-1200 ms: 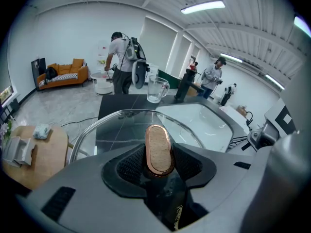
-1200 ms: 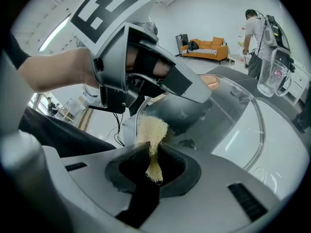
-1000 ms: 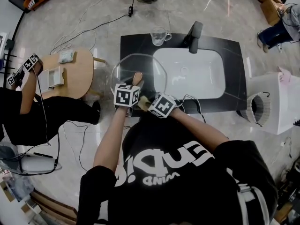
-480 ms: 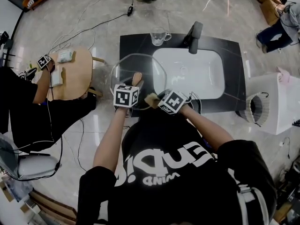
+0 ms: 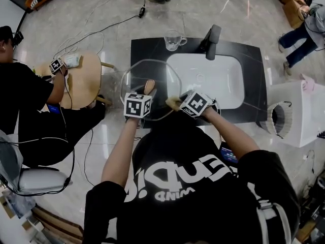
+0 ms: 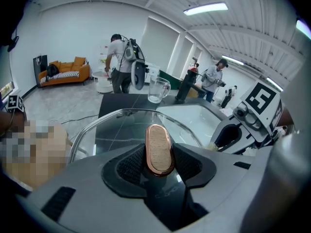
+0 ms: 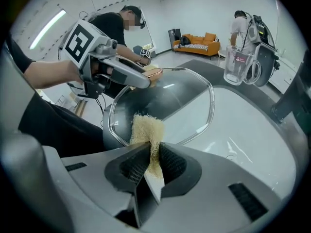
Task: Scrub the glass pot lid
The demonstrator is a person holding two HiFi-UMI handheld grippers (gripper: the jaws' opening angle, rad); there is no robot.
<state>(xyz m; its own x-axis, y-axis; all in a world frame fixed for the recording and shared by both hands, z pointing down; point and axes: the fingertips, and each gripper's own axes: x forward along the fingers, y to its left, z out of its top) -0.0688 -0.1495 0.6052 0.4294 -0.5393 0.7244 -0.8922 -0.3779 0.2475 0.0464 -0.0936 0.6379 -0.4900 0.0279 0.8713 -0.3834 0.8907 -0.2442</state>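
Black countertop (image 5: 256,75) by sink (image 5: 218,85); left gripper (image 6: 159,160) clamped on glass lid's (image 5: 139,75) knob (image 6: 159,147), right gripper (image 7: 151,161) clamped on sponge (image 7: 146,127) at rim.

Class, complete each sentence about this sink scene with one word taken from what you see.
The left gripper grips the wooden knob of the glass ____.
The pale scrub pad is pinched in the ____ gripper.
The sink set in the black counter is coloured ____.
Missing: lid; right, meaning the right gripper; white.
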